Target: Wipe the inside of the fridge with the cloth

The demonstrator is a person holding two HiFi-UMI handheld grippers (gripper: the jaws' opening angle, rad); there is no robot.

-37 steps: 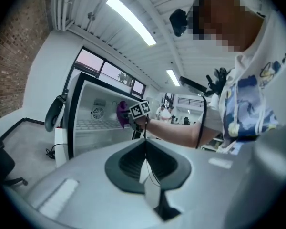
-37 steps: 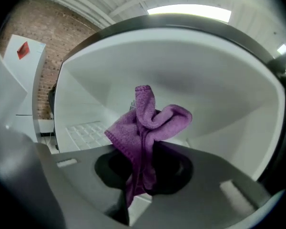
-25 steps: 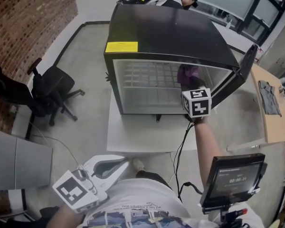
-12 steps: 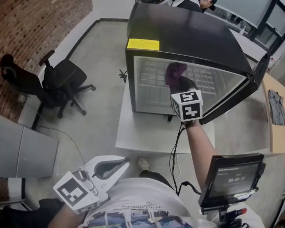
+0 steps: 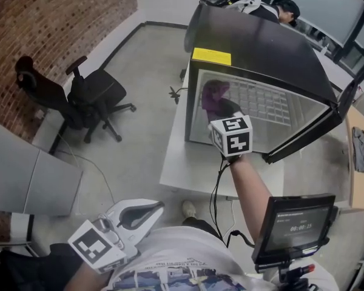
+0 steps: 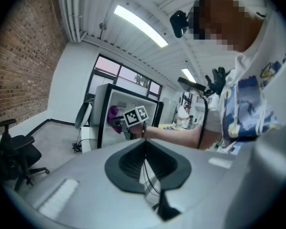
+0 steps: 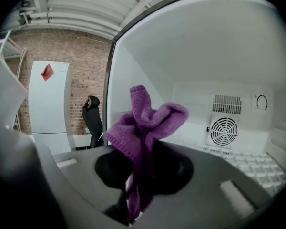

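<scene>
Concrete floor, brick wall (image 5: 54,17) at upper left, office chair (image 5: 100,93) beside it; black fridge (image 5: 261,41) sits on a low white stand (image 5: 188,171) at upper right of the head view, its door (image 5: 312,129) swung open to the right. Right gripper (image 5: 224,111) reaches into the left part of the opening, jaws clenched on the purple cloth (image 7: 145,123). Cloth is bunched above the jaw tips, with a tail hanging down between them. It stands near the white left inner wall; contact with the wall cannot be confirmed. Fan grille (image 7: 224,131) shows on the back wall, well apart from the cloth. Left gripper (image 5: 158,208) hangs low at lower left by the person's shirt, jaws together with nothing between them. Judgement: cloth is light, soft and limp, so it folds under pressure and will not slip easily. The present pinch through the middle of the bunch suits wiping, leaving a padded wad ahead of the jaws to press on the walls.
</scene>
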